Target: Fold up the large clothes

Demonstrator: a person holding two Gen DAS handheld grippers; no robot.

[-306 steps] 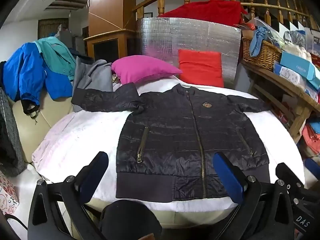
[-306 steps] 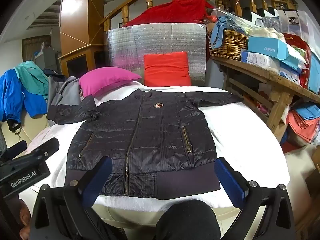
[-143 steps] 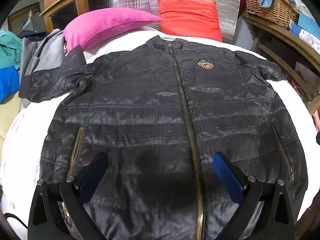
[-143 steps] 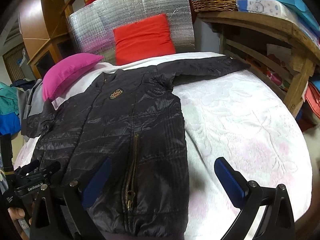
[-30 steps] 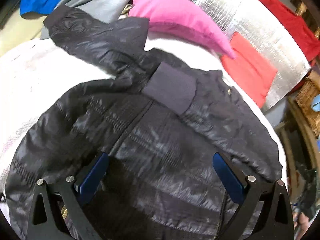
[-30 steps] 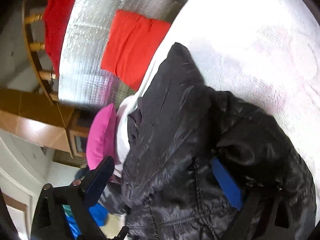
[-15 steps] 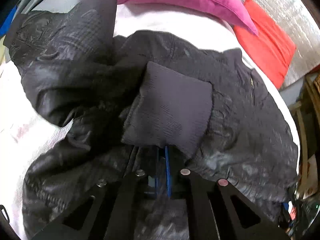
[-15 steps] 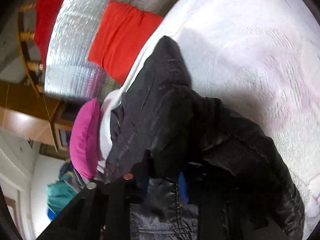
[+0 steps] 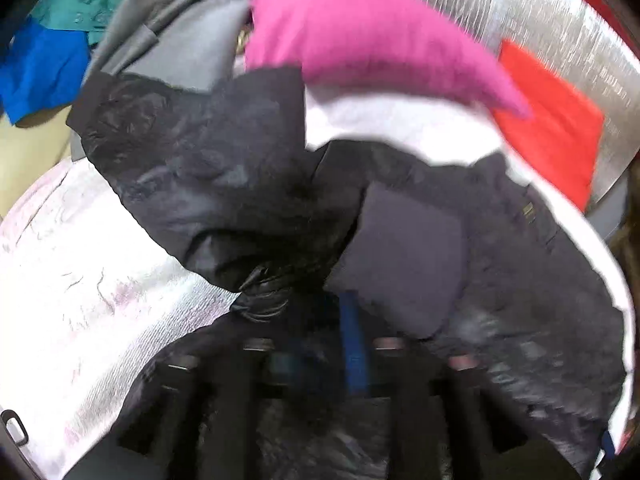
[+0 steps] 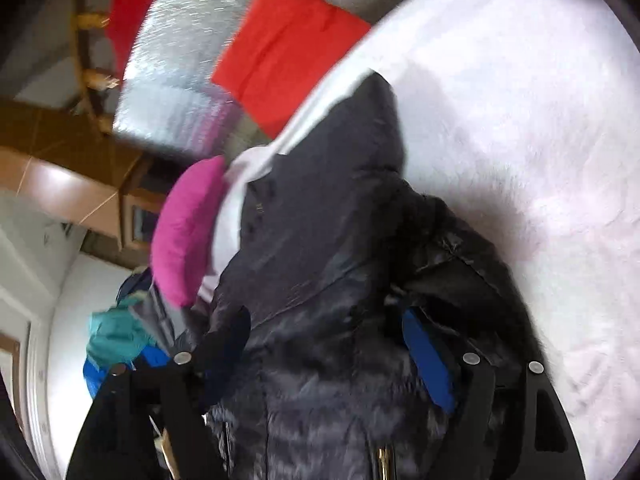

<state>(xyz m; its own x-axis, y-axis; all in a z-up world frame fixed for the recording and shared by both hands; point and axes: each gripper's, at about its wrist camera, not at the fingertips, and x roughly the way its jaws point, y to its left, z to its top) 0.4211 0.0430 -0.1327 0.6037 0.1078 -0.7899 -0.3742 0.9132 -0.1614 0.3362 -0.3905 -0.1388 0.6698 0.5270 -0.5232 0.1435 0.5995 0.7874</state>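
The black quilted jacket [image 9: 224,176] lies on the white cover [image 9: 80,300], its hem folded up toward the collar. My left gripper [image 9: 344,344] is shut on the jacket's ribbed hem band [image 9: 404,256] and holds it above the jacket's body. In the right wrist view the jacket [image 10: 320,264] bunches between the jaws of my right gripper [image 10: 332,344], which stand partly apart with one blue pad [image 10: 428,356] showing. The jacket's right sleeve [image 10: 372,128] trails toward the far edge of the cover.
A pink pillow [image 9: 360,36] and a red cushion [image 9: 552,128] sit at the far edge against a silver foil panel [image 9: 560,16]. Grey, teal and blue clothes [image 9: 80,28] pile at the left. White cover [image 10: 520,112] spreads to the right.
My left gripper closed on the hem band a second ago and has carried it further toward the collar. My right gripper's jaws have widened since half a second ago, with jacket fabric still between them.
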